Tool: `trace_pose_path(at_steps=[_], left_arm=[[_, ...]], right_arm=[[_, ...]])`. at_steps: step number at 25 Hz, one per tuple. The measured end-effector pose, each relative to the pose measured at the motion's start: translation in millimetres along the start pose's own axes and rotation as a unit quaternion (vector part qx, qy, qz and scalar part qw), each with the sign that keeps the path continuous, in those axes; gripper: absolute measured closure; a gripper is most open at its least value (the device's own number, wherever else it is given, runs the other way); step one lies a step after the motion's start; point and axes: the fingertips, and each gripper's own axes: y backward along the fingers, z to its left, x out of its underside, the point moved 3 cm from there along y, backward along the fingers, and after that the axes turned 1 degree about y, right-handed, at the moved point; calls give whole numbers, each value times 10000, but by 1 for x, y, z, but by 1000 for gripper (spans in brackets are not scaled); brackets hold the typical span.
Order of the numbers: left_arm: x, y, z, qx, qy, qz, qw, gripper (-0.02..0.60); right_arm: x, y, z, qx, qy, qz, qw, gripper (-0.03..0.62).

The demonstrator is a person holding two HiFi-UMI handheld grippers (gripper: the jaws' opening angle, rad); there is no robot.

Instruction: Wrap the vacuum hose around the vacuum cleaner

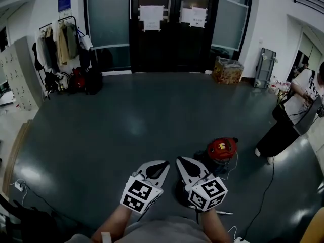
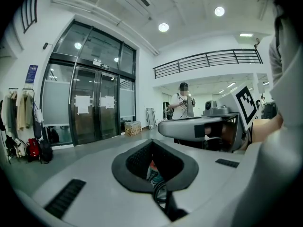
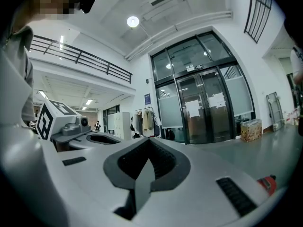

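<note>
Head view: the vacuum cleaner (image 1: 221,148), a red canister, stands on the dark floor (image 1: 126,120). The left gripper (image 1: 158,167) and the right gripper (image 1: 183,164) are held side by side nearer the camera than the vacuum cleaner. The right one is just beside it and the left one sits farther to the left. Both jaw pairs are closed to a point with nothing between them. A dark mass directly below the right gripper, against the vacuum cleaner, cannot be identified as the hose. A thin cable (image 1: 267,186) runs over the floor to the right of the vacuum cleaner, and a person (image 1: 296,110) stands beyond it on that side. Left gripper view: the left gripper (image 2: 154,148) has its jaws together and empty. A red patch of the vacuum cleaner (image 2: 151,170) and a dark loop (image 2: 161,193) show through the opening behind the tips. Right gripper view: the right gripper (image 3: 149,143) has its jaws together and empty. The vacuum cleaner (image 3: 267,183) appears low at the right, with the glass doors (image 3: 203,108) far behind it.
</note>
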Motion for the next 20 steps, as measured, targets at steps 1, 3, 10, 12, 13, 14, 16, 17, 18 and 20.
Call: trace_pose_path(at_steps=[1, 3, 10, 12, 13, 14, 16, 17, 18, 20], left_arm=[[0, 2, 1, 11, -7, -1, 10000, 574], [1, 5, 2, 43, -23, 9, 10000, 574], [2, 10, -1, 137, -27, 39, 9999, 574], [3, 11, -2, 153, -29, 47, 9999, 574], [4, 11, -3, 159, -27, 52, 9999, 574], [6, 12, -4, 164, -22, 57, 9998, 574], [8, 13, -6, 176, -17, 61, 9998, 574], [9, 14, -6, 184, -17, 62, 9998, 574], [9, 15, -6, 191, -18, 62, 9998, 574], [11, 18, -6, 205, -18, 61, 9998, 574]], right_arm=[[0, -1, 2, -10, 4, 13, 10000, 589], [1, -3, 6, -24, 10, 55, 10000, 589], [0, -2, 14, 5, 53, 57, 10000, 589], [1, -2, 15, 23, 52, 49, 10000, 589], [2, -1, 15, 31, 46, 47, 10000, 589], [3, 0, 16, 40, 40, 46, 10000, 589], [5, 2, 16, 64, 27, 43, 10000, 589], [6, 3, 17, 75, 20, 40, 10000, 589], [6, 2, 18, 84, 12, 35, 10000, 589], [6, 2, 22, 97, -3, 23, 10000, 589]])
